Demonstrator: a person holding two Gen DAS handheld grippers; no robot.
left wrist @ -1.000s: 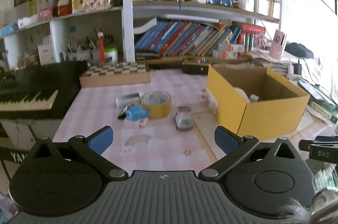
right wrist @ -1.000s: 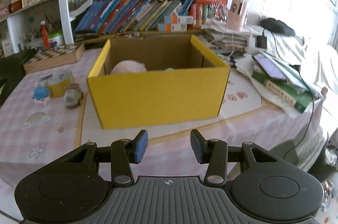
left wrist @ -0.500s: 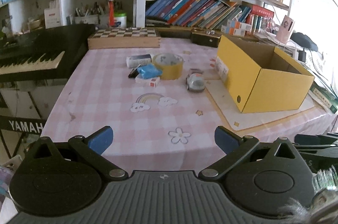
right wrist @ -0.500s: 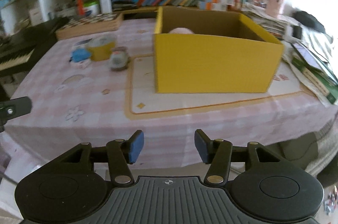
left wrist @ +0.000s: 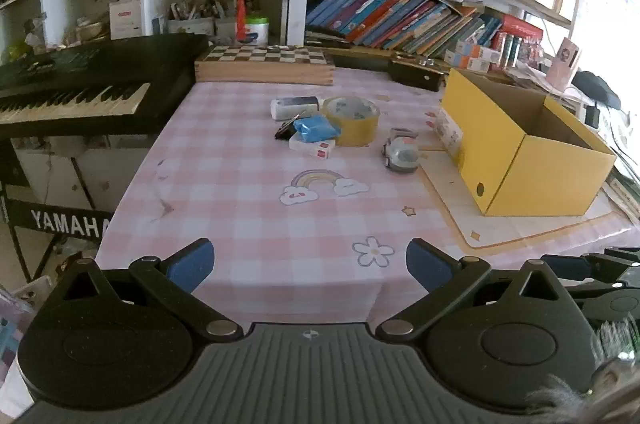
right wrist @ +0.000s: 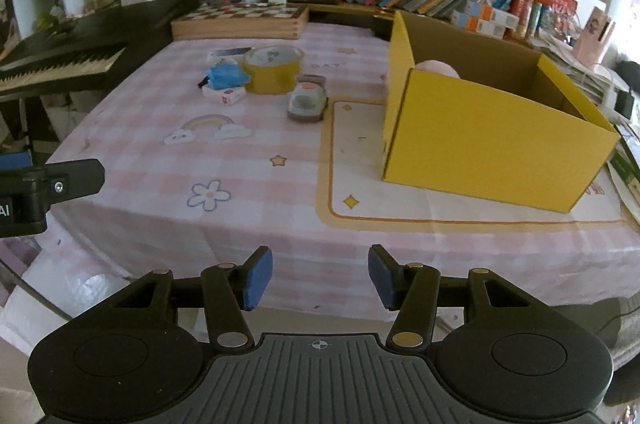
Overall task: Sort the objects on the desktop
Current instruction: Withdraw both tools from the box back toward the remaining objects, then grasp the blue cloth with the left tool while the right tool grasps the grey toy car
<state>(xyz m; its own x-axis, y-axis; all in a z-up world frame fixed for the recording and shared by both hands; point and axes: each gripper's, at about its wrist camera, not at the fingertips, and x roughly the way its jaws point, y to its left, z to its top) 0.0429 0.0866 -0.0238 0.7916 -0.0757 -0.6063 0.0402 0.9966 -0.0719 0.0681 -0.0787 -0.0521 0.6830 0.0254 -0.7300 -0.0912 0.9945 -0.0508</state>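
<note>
A yellow cardboard box (left wrist: 520,140) (right wrist: 492,144) stands on a mat at the table's right, with a pink round thing (right wrist: 436,67) inside. Left of it lie a yellow tape roll (left wrist: 352,120) (right wrist: 274,70), a blue packet (left wrist: 316,129) (right wrist: 228,76) on a small white box (left wrist: 312,146) (right wrist: 224,95), a grey toy car (left wrist: 400,154) (right wrist: 306,100), a white case (left wrist: 295,106) and a black clip (left wrist: 285,133). My left gripper (left wrist: 310,262) is open and empty at the table's near edge. My right gripper (right wrist: 318,276) is open and empty, also off the near edge.
A black keyboard (left wrist: 80,92) stands left of the pink checked table (left wrist: 248,192). A wooden chessboard box (left wrist: 264,64) lies at the back. Bookshelves (left wrist: 400,12) fill the wall behind. Books and cables lie right of the yellow box (right wrist: 624,168). The left gripper shows in the right wrist view (right wrist: 40,192).
Both grippers have pulled back and up from the table, so more of the tabletop and its near edge shows. The right view has swung left. Both stay open and empty.
</note>
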